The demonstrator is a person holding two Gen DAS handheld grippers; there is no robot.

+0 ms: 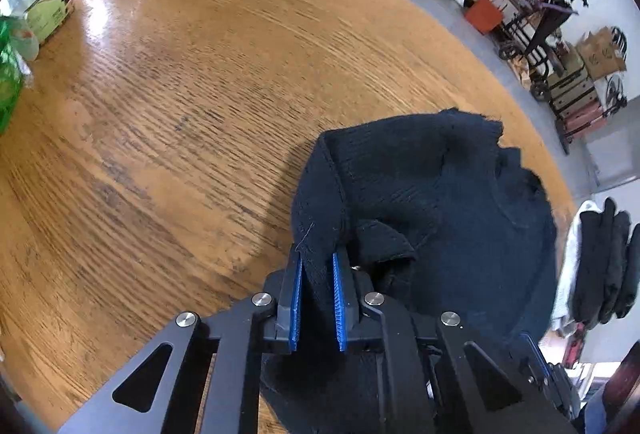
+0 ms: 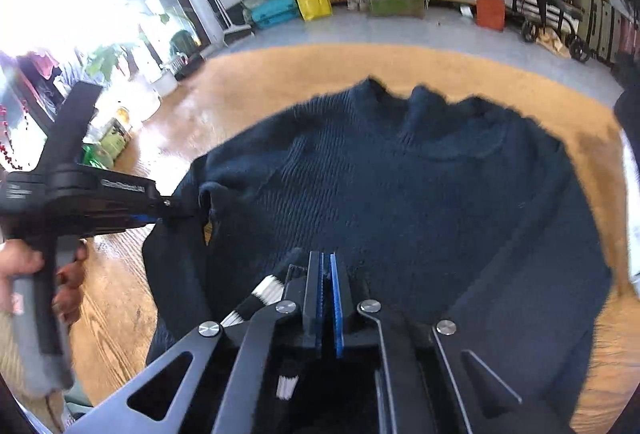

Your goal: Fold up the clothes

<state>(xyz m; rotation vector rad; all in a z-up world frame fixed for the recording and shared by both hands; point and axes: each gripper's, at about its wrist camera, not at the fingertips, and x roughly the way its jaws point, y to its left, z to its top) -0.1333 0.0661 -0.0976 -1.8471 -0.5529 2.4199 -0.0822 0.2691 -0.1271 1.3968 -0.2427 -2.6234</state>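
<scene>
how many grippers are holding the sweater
2. The left gripper pinches a raised fold at the dark sweater's left edge; the right gripper is shut on its near edge.

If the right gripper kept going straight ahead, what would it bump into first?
Probably the dark knitted sweater. The right gripper points down at it with jaws shut, and the knit fills the view just past its tips, with the wooden table beneath.
</scene>
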